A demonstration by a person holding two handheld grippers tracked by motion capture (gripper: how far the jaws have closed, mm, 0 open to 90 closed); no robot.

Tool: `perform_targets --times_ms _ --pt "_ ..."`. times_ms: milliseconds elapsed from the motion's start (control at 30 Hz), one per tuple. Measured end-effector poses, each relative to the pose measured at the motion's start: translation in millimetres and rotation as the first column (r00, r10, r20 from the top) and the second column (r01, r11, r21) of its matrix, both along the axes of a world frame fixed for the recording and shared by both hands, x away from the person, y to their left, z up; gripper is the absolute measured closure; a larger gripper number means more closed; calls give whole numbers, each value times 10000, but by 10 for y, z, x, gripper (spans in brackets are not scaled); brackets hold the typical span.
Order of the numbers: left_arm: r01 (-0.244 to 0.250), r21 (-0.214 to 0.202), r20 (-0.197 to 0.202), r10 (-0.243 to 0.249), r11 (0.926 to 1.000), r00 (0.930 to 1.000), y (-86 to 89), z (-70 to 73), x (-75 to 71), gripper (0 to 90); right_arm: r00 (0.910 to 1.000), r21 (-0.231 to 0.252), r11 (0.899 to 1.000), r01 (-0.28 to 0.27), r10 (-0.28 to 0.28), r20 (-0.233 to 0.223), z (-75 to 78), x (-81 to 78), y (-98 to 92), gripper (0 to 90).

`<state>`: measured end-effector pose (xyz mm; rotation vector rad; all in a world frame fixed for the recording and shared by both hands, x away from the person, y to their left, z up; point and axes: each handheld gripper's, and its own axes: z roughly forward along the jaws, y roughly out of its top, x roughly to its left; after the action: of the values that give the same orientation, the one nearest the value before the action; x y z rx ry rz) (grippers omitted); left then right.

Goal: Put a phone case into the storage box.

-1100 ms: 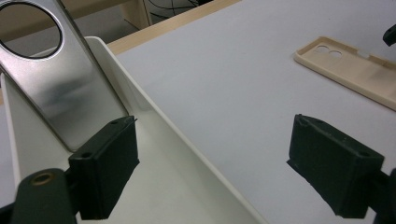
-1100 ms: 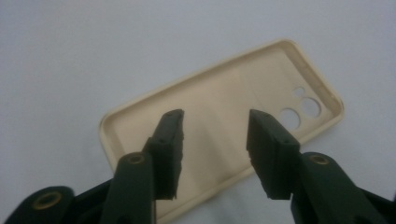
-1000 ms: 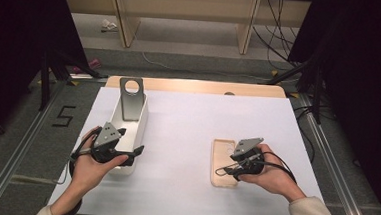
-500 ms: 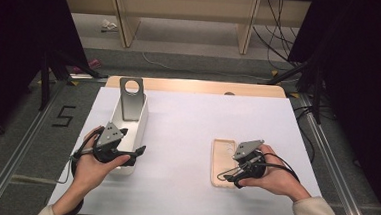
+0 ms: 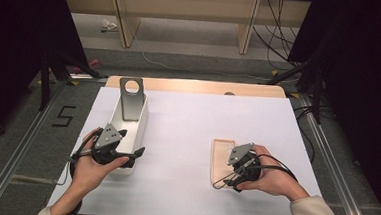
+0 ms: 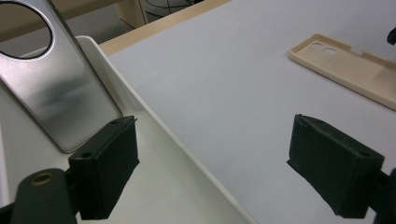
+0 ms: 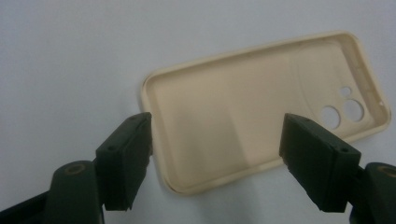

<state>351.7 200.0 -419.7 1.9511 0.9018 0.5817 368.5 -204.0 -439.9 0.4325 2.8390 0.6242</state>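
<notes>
A beige phone case lies open side up on the white table, right of centre. Its camera holes are at the far end. My right gripper hovers at the near end of the phone case. Its jaws have just been closing a little after widening, and they stand apart on either side of the case's end without pressing on it. My left gripper is open and astride the right wall of a white tray. One of its jaws is inside the tray and the other is over the table.
A brushed metal stand with a round hole leans upright in the tray's far end, and in the left gripper view the metal stand is close ahead. A wooden strip borders the table's back. Floor rails run along both sides.
The right gripper's jaws stand wider apart than a second ago, and the hand has drifted slightly toward the near edge. The left hand has kept still.
</notes>
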Motion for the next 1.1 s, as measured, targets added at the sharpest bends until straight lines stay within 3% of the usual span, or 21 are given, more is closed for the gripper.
perform_targets --times_ms 200,500,933,1100 --pt "11 -5 9 -11 10000 10000 -11 1 0 151 9985 -870 9947 -555 556 -20 -49 -23 79 308" --pt "59 3 -22 -59 10000 10000 -18 -7 4 151 9933 -1908 9750 -1140 1155 -34 -126 -35 163 326" --pt "107 34 -23 -107 9999 9999 -30 -12 1 151 9857 -2588 9515 -1667 1670 -209 -154 -30 335 381" --pt "128 26 -28 -128 9999 9999 -35 -15 1 151 9806 -2893 9371 -1953 1915 -417 -144 -44 388 467"
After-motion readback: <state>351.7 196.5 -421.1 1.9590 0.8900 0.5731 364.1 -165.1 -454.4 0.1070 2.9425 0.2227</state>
